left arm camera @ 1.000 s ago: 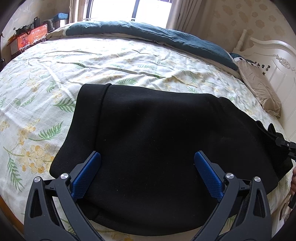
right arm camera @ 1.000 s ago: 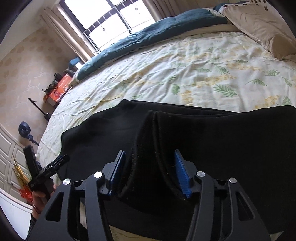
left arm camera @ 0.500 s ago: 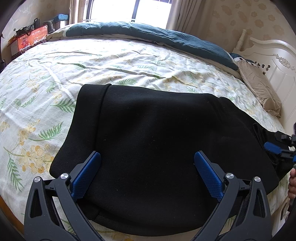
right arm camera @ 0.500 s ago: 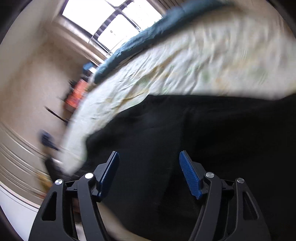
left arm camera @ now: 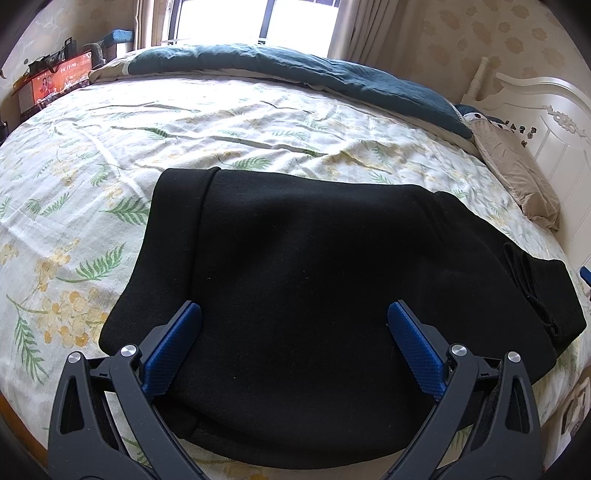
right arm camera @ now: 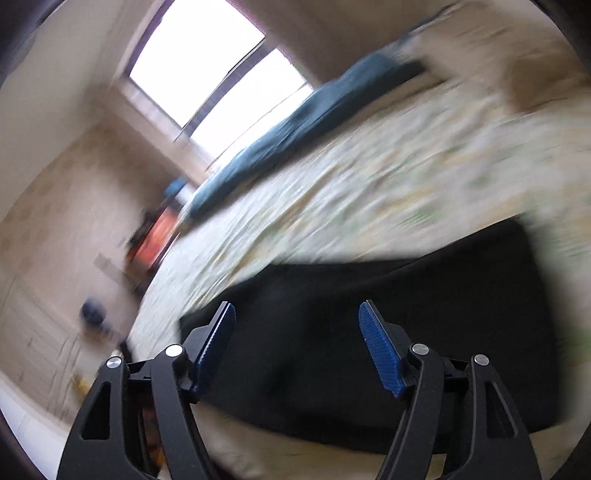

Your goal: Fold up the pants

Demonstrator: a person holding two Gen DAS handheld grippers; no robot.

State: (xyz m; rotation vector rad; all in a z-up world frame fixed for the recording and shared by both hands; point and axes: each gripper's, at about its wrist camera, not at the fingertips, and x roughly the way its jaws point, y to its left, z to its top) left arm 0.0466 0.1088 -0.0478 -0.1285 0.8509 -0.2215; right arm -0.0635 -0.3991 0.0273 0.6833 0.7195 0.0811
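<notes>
The right gripper (right arm camera: 295, 332) has let go of the fold it pinched a second ago and swings away, jaws wide and empty. The left gripper (left arm camera: 293, 328) hovers open over the black pants (left arm camera: 314, 280), now folded at the bed's (left arm camera: 258, 122) near edge.

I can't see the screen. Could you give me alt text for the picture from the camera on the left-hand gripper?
Black pants, folded into a broad block, lie on a bed with a leaf-and-flower sheet. The left gripper hovers over their near edge, its two blue-padded fingers spread wide with nothing pinched. Behind are a dark blue blanket, a beige pillow and a bright window.
</notes>
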